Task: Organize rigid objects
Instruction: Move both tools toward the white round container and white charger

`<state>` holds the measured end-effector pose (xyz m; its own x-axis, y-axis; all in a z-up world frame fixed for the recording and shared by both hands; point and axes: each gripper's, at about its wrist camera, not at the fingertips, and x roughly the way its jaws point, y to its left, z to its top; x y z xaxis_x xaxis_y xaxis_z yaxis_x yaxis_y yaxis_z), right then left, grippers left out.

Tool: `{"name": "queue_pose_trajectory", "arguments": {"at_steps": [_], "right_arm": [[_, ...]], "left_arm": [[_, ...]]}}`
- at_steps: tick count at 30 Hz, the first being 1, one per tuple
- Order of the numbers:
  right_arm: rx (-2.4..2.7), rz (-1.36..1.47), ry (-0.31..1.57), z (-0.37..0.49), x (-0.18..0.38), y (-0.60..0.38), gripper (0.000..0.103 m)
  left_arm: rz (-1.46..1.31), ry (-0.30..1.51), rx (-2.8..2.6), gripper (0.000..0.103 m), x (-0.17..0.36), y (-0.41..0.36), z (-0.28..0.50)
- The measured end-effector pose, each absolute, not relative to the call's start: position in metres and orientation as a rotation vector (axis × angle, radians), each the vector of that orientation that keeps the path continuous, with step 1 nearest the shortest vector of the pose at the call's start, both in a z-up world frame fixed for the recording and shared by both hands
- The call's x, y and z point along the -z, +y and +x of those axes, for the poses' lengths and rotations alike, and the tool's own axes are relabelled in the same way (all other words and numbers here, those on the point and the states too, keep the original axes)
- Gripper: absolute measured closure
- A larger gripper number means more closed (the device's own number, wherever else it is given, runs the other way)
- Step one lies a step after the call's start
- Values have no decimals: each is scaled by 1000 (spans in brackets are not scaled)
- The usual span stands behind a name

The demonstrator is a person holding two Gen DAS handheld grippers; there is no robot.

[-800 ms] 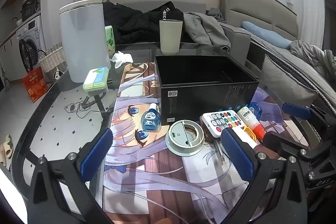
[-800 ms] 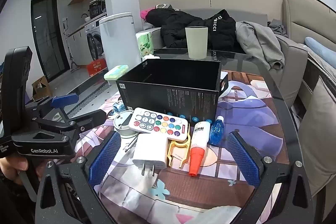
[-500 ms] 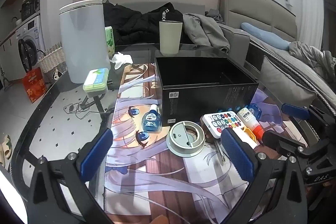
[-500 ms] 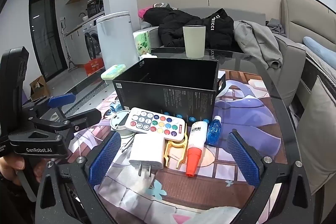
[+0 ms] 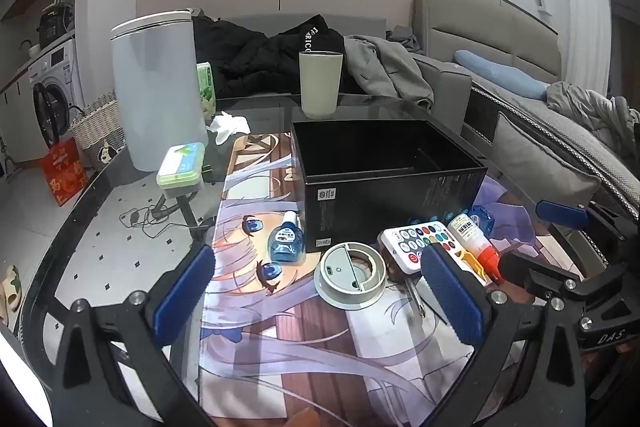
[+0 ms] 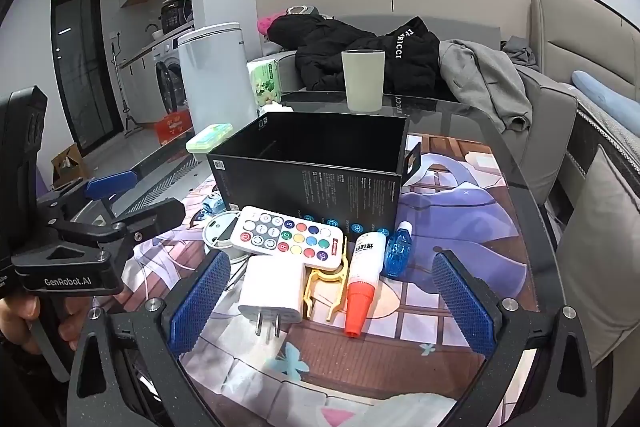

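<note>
An open black box [image 5: 384, 167] [image 6: 316, 167] stands on the printed mat. In front of it lie a round grey disc [image 5: 350, 275], a blue bottle [image 5: 286, 239], a white remote [image 6: 290, 237] [image 5: 416, 241], a white charger plug [image 6: 274, 289], a yellow clip [image 6: 326, 287], a red-capped glue bottle [image 6: 362, 281] [image 5: 476, 239] and a small blue bottle [image 6: 398, 251]. My left gripper [image 5: 320, 295] is open and empty, low over the mat before the disc. My right gripper [image 6: 332, 303] is open and empty, with the plug, clip and glue bottle between its fingers.
A pale cup [image 5: 320, 83] [image 6: 364, 79] stands behind the box on the glass table [image 5: 120, 195]. A tall white bin [image 5: 154, 87], a green case [image 5: 182, 163] and a crumpled tissue [image 5: 228, 125] are at the left. A sofa with clothes is behind.
Both grippers have edged slightly forward toward the objects. Nothing was grasped or moved on the mat.
</note>
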<state>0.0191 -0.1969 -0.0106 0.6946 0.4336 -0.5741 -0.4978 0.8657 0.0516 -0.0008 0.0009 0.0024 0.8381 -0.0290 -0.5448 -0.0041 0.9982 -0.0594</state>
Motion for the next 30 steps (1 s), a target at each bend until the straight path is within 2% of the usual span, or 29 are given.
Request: {"name": "queue_pose_trajectory", "arguments": {"at_steps": [30], "right_arm": [[-496,-114,603,19,4,-204,0]], "left_arm": [[-53,614,51,0,-1,-1,0]]}}
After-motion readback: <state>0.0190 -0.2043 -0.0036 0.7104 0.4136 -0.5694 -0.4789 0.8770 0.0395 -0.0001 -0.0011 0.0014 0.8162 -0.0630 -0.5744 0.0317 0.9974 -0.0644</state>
